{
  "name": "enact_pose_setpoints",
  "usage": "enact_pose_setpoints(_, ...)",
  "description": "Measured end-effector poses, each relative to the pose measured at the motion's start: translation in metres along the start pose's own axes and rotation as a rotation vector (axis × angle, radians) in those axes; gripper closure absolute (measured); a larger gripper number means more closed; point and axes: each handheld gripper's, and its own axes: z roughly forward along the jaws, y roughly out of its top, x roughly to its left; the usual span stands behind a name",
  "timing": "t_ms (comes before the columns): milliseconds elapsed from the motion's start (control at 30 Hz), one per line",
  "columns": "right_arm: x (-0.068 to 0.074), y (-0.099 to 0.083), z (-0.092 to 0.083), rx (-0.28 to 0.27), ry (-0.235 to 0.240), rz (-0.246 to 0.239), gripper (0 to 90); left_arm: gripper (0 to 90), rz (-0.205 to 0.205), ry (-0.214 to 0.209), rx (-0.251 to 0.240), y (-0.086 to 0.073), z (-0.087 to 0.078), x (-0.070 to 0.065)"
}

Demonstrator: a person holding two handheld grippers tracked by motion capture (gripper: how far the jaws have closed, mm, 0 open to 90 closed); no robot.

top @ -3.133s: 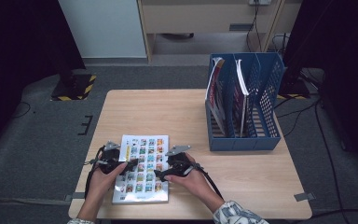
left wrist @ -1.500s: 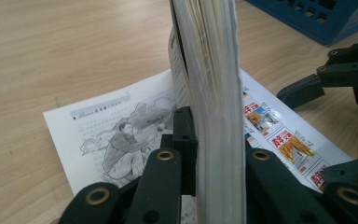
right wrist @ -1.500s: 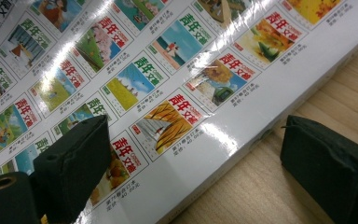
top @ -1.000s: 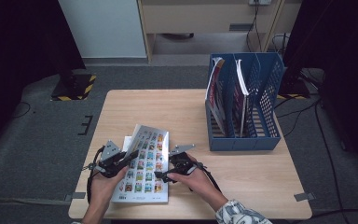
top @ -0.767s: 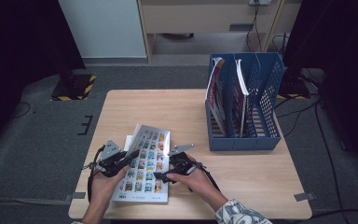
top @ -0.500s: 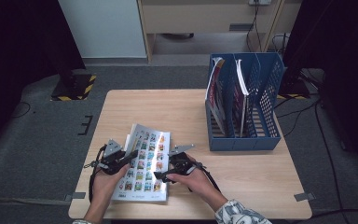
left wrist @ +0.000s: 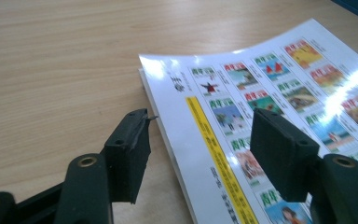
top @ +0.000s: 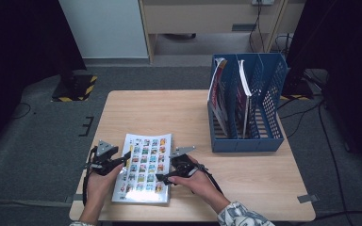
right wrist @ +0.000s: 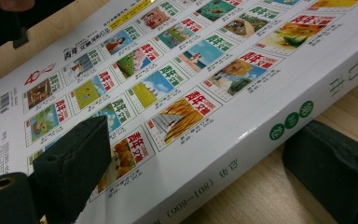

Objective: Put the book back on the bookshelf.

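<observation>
While my left gripper (top: pixel 125 160) hung over the near left edge of the book (top: pixel 143 165), its jaws had just been opening, and they stood well apart with nothing pinched between them. From the left gripper view I saw one black pad over the bare wood of the table (left wrist: pixel 60 60) and the other above the glossy cover, so the book's open edge and its yellow stripe ran up through the gap, untouched by either pad as far as I could tell. That cover curved up a little toward its far corner and caught a glare. The book lay flat on the near left part of the table, its face a grid of small coloured pictures, with my two hands at either side of it. My right gripper (top: pixel 162 177) sat at the book's right side, at the spine. In the right gripper view one pad lay over the cover near its lower corner, and the other sat low beside the white spine with its green dots, close to the table top. Whether those pads pressed the book or only bracketed it I could not tell; the jaws were set wide, about the thickness of the book. Well apart from all this, at the far right of the table, stood the blue file rack (top: pixel 268 141), with a few magazines (top: pixel 220 96) upright in its left slots.
</observation>
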Motion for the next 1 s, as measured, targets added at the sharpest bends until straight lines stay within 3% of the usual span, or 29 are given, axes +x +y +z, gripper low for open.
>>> enact_pose_setpoints(233,0.0,0.0,0.0,0.0,0.0,-0.001,8.1,33.9,0.001,-0.061,0.062,-0.006,0.007,-0.005)
enact_pose_setpoints(500,-0.001,0.0,0.0,-0.001,0.0,0.0,8.9,27.2,0.019,-0.055,0.116,-0.01,0.014,-0.007)
enact_pose_setpoints(1000,-0.005,0.003,0.002,-0.008,0.012,0.019,7.8,26.6,-0.009,-0.075,0.1,-0.015,0.016,-0.005)
